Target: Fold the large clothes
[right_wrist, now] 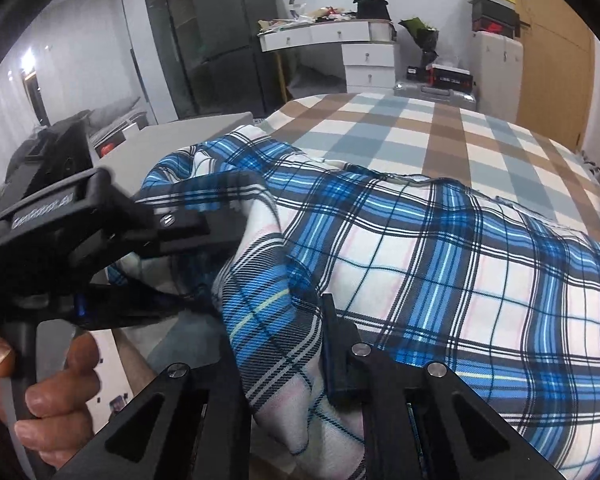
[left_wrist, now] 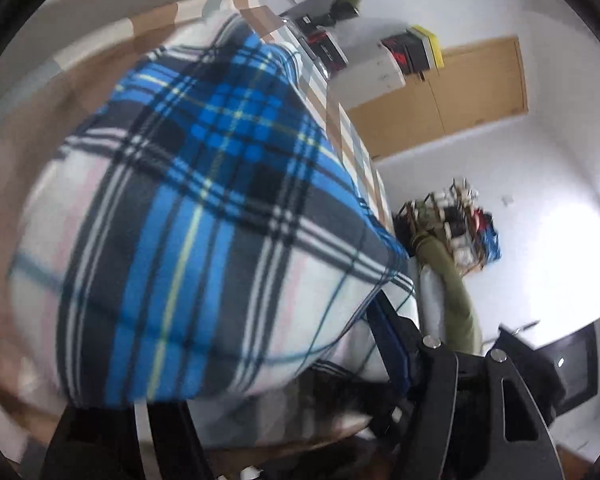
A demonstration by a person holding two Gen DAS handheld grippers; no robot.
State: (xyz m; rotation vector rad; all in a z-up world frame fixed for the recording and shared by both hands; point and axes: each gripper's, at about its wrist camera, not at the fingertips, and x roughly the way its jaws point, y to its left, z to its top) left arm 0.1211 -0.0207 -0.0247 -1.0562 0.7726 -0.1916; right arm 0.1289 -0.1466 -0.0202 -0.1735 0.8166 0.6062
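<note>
A large blue, white and black plaid garment (right_wrist: 440, 248) lies spread and rumpled on a bed with a brown, grey and white checked sheet (right_wrist: 420, 128). My right gripper (right_wrist: 284, 340) is shut on a bunched fold at the garment's near edge; one finger (right_wrist: 334, 344) shows and the other is hidden under cloth. A hand holds my left gripper (right_wrist: 204, 272) at the left, jaws apart around the garment's corner. In the left wrist view the garment (left_wrist: 204, 200) bulges between the spread fingers of the left gripper (left_wrist: 228, 360), which is open and pinches nothing.
Beyond the bed stand a white desk with drawers (right_wrist: 364, 44), a dark tall cabinet (right_wrist: 228, 40), a silver case (right_wrist: 436, 90) and a wooden door (right_wrist: 552, 60). A grey surface (right_wrist: 188, 132) adjoins the bed's left side. Cluttered shelves (left_wrist: 456, 220) stand against the white wall.
</note>
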